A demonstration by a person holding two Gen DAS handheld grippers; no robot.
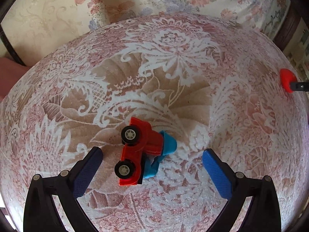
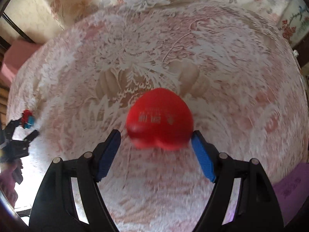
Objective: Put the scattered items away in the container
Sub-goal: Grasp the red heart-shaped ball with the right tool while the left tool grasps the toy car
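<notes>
Toy truck [image 1: 139, 150], red with a blue tipper, lies on its side on a round table under a pink-and-white lace cloth [image 1: 173, 58], wheels facing up toward the watcher. Taking the truck as the landmark: the left gripper [image 1: 152, 154] hangs just over it, blue fingers [image 1: 88, 166] spread wide on either side, neither touching. Well away to the truck's right, near the table's rim, a red heart-shaped squeeze toy [image 2: 160, 118] sits between the spread fingers of the right gripper [image 2: 155, 137]; one pad looks to brush its edge, but the view is blurred and no grip is made. No container shows in either view.

The step in hand seems to be a two-handed pick-up. For the truck, it would be wise to lower further and close across the red cab, not the loose-looking tipper or the wheels, which could roll or swing. The heart looks soft, so a gentle squeeze at its widest part should hold.

Around the truck the cloth is open on all sides. The heart lies close to the table's edge, so a nudge outward could tip it off.
</notes>
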